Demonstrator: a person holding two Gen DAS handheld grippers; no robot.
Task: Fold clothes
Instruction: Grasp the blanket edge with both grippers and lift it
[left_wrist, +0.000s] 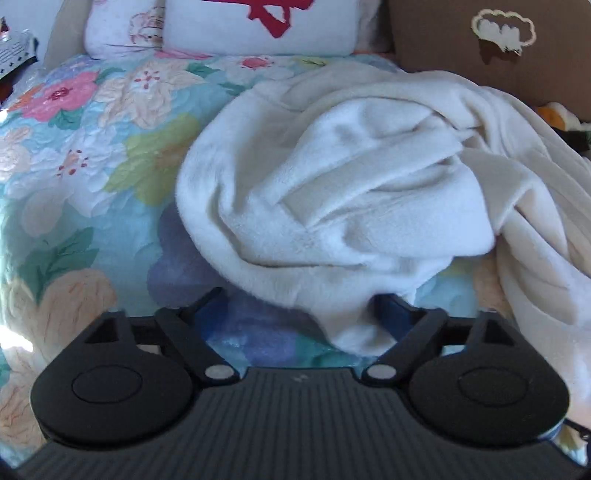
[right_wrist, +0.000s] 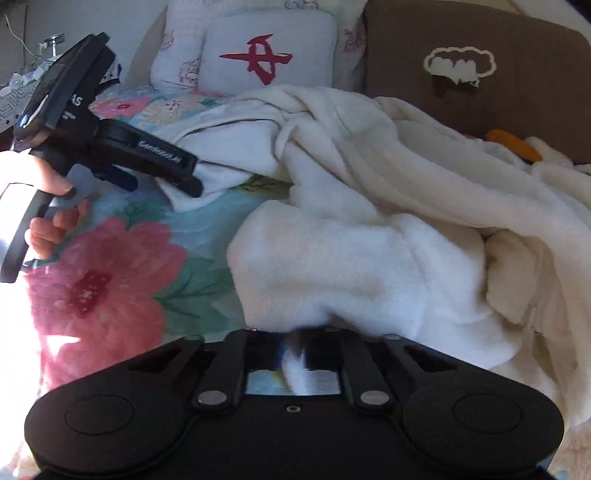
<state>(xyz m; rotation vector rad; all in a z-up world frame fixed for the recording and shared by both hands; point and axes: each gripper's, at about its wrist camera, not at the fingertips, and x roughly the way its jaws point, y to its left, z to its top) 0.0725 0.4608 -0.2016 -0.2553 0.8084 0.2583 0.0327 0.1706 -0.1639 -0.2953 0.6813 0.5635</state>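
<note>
White fleece garment (right_wrist: 351, 258) between right hand-held gripper (right_wrist: 295, 343)

Right gripper (right_wrist: 295, 343) fingertips hidden under blurred white fleece garment (right_wrist: 351, 258) (right edge crops it); left hand (right_wrist: 48, 206) cropped.

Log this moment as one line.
scene: white fleece garment bunched on floral bedspread | right tongs: shut on garment edge | left tongs: half open, a garment corner hanging between them | fold: not started
</note>
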